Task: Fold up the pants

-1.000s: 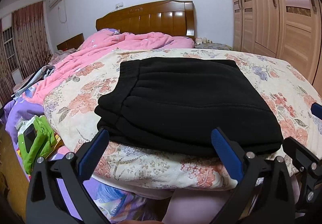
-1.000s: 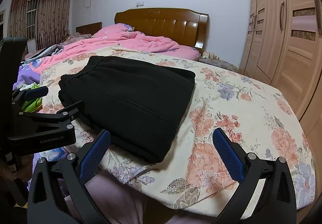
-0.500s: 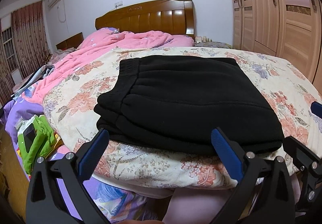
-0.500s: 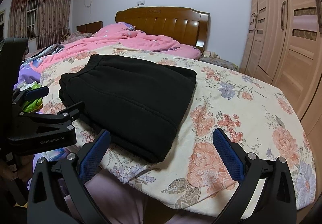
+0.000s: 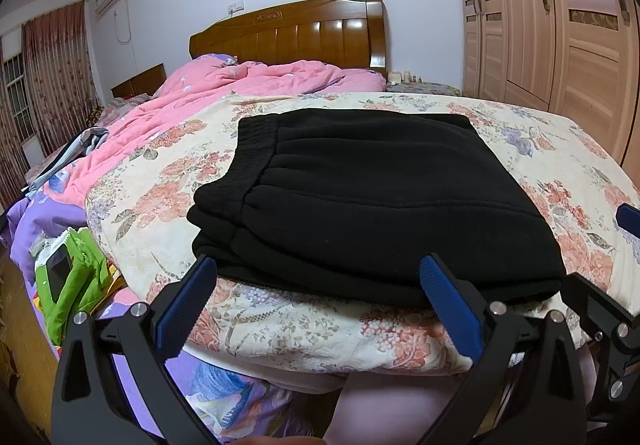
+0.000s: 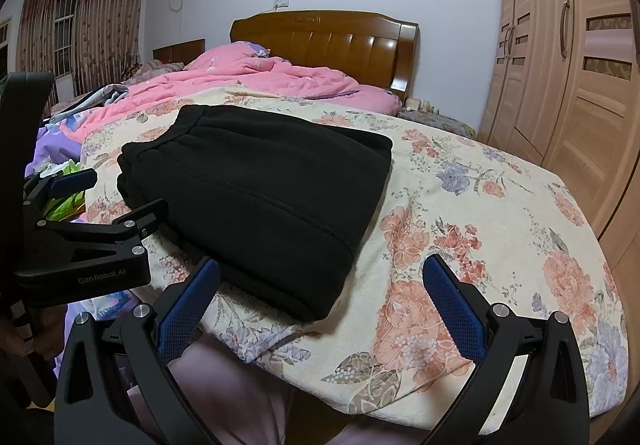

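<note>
The black pants point(image 5: 368, 197) lie folded into a thick rectangle on the floral bedspread point(image 5: 168, 181), waistband toward the left. My left gripper point(image 5: 320, 285) hovers open just short of the near edge of the pants, holding nothing. In the right wrist view the folded pants point(image 6: 264, 193) sit left of centre. My right gripper point(image 6: 320, 285) is open over the bed's near edge, beside the pants' front right corner. The left gripper's black body point(image 6: 80, 245) shows at that view's left side.
A rumpled pink quilt point(image 5: 224, 93) lies behind the pants below the wooden headboard point(image 5: 296, 33). Wardrobe doors point(image 5: 552, 17) stand at the right. A green item point(image 5: 68, 281) and purple bedding point(image 5: 32, 221) hang at the bed's left side. Floral bedspread point(image 6: 500, 213) spreads right of the pants.
Both views have dropped and pulled back slightly; the pants have stayed still on the bed. Both grippers remain open.
</note>
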`<control>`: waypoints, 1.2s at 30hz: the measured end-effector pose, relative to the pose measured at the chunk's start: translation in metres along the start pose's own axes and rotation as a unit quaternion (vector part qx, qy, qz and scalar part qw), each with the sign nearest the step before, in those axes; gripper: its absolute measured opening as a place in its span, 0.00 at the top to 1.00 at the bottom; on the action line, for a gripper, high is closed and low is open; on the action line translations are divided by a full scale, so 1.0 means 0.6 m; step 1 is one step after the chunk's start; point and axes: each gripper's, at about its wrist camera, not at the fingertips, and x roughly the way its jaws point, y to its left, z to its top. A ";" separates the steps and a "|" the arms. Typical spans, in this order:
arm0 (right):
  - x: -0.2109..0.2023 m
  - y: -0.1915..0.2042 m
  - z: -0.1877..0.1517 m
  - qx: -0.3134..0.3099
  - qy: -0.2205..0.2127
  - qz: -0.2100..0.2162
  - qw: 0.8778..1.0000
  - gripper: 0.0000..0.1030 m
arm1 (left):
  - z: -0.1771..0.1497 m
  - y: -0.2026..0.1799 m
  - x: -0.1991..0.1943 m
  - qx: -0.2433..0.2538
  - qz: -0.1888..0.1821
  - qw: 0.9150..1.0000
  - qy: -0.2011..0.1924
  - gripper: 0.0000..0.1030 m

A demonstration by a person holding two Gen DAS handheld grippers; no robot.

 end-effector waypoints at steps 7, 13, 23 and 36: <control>0.003 -0.004 -0.001 0.002 0.005 0.003 1.000 0.04 | -0.003 -0.002 0.001 0.001 0.000 1.000 0.002 0.01; 0.004 -0.005 -0.003 0.002 0.007 0.004 1.000 0.04 | -0.005 -0.003 0.001 0.002 0.000 1.000 0.003 0.01; 0.004 -0.005 -0.003 0.002 0.008 0.004 1.000 0.04 | -0.005 -0.003 0.001 0.001 0.000 1.000 0.003 0.01; 0.003 -0.004 -0.003 0.002 0.008 0.004 1.000 0.04 | -0.004 -0.002 0.001 0.002 0.000 1.000 0.003 0.01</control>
